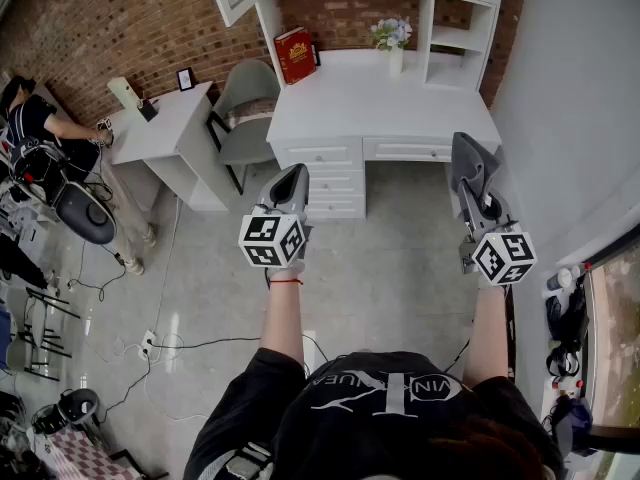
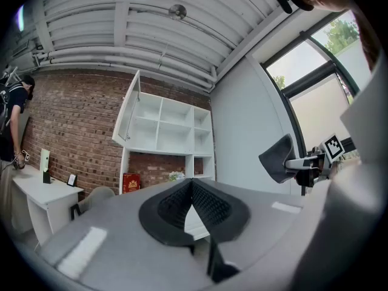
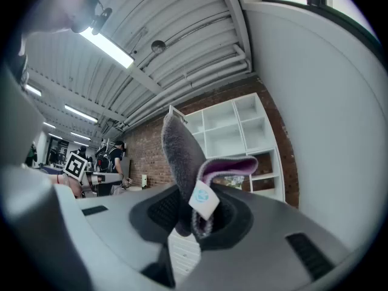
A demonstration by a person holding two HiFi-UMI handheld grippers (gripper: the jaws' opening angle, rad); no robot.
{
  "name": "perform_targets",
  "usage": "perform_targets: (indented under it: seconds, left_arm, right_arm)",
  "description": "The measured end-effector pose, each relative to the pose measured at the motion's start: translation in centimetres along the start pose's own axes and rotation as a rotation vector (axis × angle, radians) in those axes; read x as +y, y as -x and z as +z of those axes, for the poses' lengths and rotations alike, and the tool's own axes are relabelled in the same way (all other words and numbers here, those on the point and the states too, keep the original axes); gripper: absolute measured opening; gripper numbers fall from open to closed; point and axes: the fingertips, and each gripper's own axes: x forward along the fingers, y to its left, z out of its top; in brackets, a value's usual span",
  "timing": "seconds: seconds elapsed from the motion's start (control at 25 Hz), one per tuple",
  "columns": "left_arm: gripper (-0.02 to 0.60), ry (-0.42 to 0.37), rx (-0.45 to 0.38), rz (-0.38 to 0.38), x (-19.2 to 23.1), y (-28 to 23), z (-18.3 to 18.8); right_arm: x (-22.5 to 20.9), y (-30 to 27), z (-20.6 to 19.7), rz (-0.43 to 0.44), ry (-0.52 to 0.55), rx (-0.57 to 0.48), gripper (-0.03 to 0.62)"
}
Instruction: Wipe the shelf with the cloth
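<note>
The R gripper (image 3: 194,214) has its jaws clenched on the low end of a grey fuzzy cloth w/ a purple inside & a small white tag (image 3: 182,162). Most of the cloth sticks up past the jaws & flops over at the top. Only a little bit looks pinched, so I think it could slip out when it rubs hard on the wood. The floppy top could also fold away, & then the hard jaws would scrape the paint, not the cloth. The L gripper (image 2: 191,187) has its jaws pressed together w/ nothing in them.

The white shelf unit (image 1: 455,38) is far ahead of both sets of jaws, not reached yet. It sits on a wide white desk w/ drawers (image 1: 380,103). Straight ahead of the L jaws stands a red book (image 1: 296,55). Ahead & between the two sets of jaws is a white vase w/ pale flowers (image 1: 392,40). A careless swipe could knock these over, esp. the vase.

Under both jaws is a smooth grey floor (image 1: 400,268), w/ black cables (image 1: 190,346) behind & left of the L jaws, easy to trip on. A grey chair (image 1: 248,98) & a small white side desk (image 1: 170,128) are ahead-left of the L jaws. A person in dark clothes (image 1: 30,118) is further left. A red brick wall (image 1: 130,18) is at the back.
</note>
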Motion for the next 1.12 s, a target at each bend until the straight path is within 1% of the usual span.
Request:
perform_targets:
  seconds: [0.2, 0.36, 0.6, 0.8, 1.04, 1.12]
  left_arm:
    - [0.011, -0.001, -0.004, -0.015, 1.1, -0.5, -0.8]
    - [0.011, 0.012, 0.010, -0.014, 2.0, -0.2, -1.7]
    - [0.011, 0.020, 0.017, -0.014, 2.9, -1.7, -2.5]
    - [0.011, 0.021, 0.034, 0.015, 5.0, -4.4, -3.7]
    - [0.011, 0.019, 0.047, 0.047, 7.8, -9.1, -4.7]
    - [0.011, 0.029, 0.042, 0.062, 8.6, -10.9, -4.6]
  right_arm:
    - [0.3, -0.7, -0.9, -0.022, 0.009, -0.005, 0.081]
    - [0.6, -1.2, -1.5, -0.037, 0.002, 0.006, 0.081]
    - [-1.4, -2.6, -2.3, -0.061, -0.015, 0.017, 0.081]
    - [-3.1, -6.2, -3.2, -0.041, -0.027, 0.012, 0.081]
    - [-6.2, -12.1, -4.4, -0.012, -0.081, 0.000, 0.081]
    - [-7.2, -14.1, -4.6, 0.006, -0.082, 0.005, 0.081]
